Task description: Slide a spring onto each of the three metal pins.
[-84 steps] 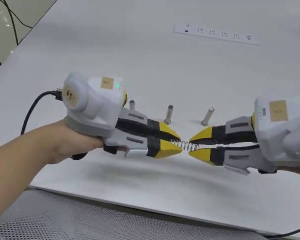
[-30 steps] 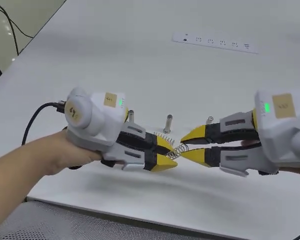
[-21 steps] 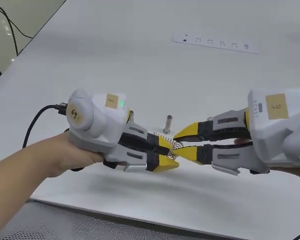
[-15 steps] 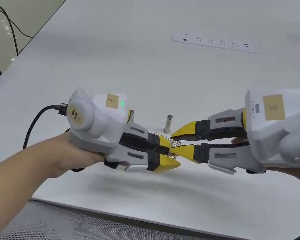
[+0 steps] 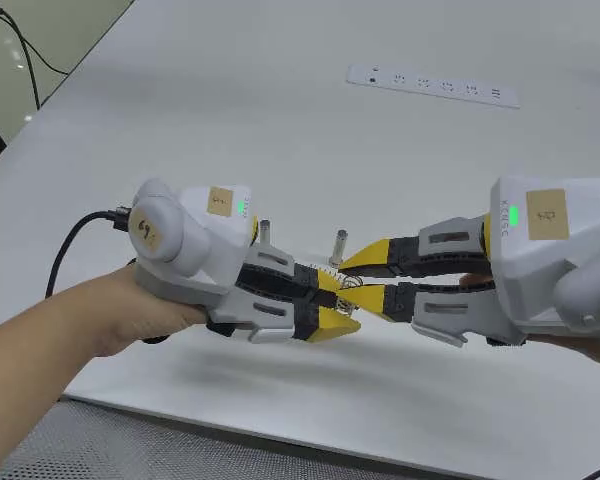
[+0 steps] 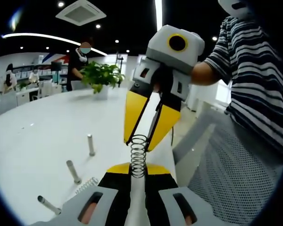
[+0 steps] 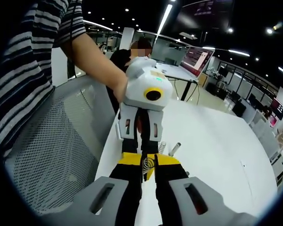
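**Spring held between two grippers in mid-air: risks noted**

One spring (image 6: 138, 153) is pinched at its near end by the almost closed fingers of the left gripper (image 6: 137, 168). It stands out from them above the surface (image 5: 280, 120), close in front of the pins. The right gripper (image 6: 140, 141) is set tip to tip against the left. Its fingers (image 6: 132, 115) are parted and bracket the spring's free end; whether the coils are touched cannot be told.

Three pins (image 6: 90, 144) (image 6: 73, 172) (image 6: 48, 205) are seen bare, so no part of the task is judged done. A second spring (image 6: 86, 185) lies on the surface among them.

Risks judged from this position:
- If the grippers are pushed closer together, the spring would be compressed or bowed. It could then flick out sideways.
- If the left grip is let go before the right fingers have closed, the spring would drop and could roll off the near edge.
- If the free end is clamped hard, the end coil could be flattened, and it would then snag on a pin tip.
- If the spring is gripped across its open end, the bore would be blocked for the pin.
- The grippers are held near the pins, so a pin or the loose spring could be knocked.
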